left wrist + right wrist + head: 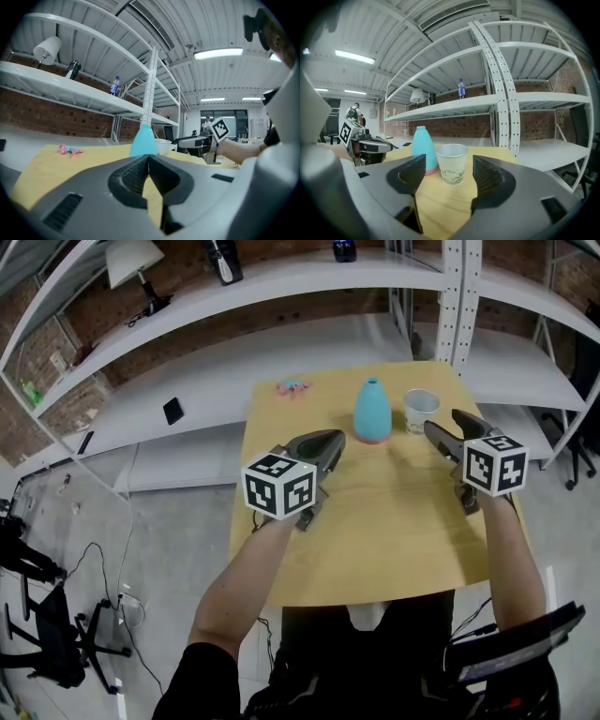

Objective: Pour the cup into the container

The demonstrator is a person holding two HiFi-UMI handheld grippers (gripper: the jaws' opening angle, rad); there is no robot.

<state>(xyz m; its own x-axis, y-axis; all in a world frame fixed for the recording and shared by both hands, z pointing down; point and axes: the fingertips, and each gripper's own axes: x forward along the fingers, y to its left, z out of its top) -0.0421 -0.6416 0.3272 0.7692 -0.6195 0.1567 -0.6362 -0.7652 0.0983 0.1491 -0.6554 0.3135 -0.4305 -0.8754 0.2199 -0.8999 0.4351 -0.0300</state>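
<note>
A translucent cup with a faint print stands upright at the far right of the yellow table. To its left is the blue bottle-shaped container with a pink base. My right gripper is open just short of the cup. In the right gripper view the cup stands beyond the wide-apart jaws of the right gripper, untouched, with the container left of it. My left gripper is shut and empty, left of the container. In the left gripper view the tips of the left gripper meet, the container ahead.
A small pink and blue object lies at the table's far left corner. White shelving curves behind the table, with a dark phone on the low shelf and an upright post just behind the cup.
</note>
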